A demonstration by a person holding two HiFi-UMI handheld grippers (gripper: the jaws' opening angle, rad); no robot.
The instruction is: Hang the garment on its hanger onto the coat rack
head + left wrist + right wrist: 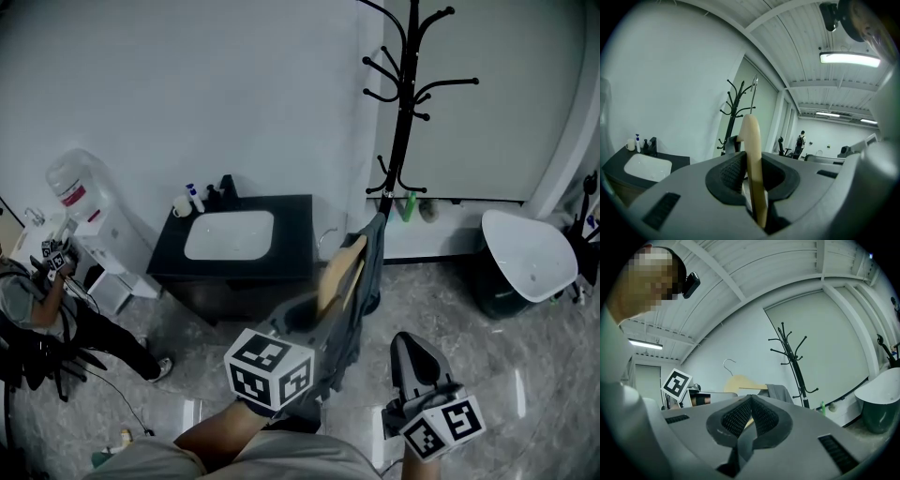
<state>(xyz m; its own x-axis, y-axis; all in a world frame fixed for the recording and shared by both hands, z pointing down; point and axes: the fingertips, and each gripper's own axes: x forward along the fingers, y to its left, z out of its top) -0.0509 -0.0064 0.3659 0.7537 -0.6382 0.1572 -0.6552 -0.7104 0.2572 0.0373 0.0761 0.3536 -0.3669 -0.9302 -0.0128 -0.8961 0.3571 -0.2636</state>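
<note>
garment (371, 264), grey, drapes a pale wooden hanger (337, 274) pinched in left gripper (751, 172) jaws; right gripper (749, 414) jaws pressed together.

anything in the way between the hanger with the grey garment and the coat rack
Nothing visible: open air lies between the wooden hanger with its grey garment and the black coat rack.

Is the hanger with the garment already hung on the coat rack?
No, the wooden hanger, with the grey garment on it, is clamped in the left gripper, away from the hooks of the coat rack.
</note>
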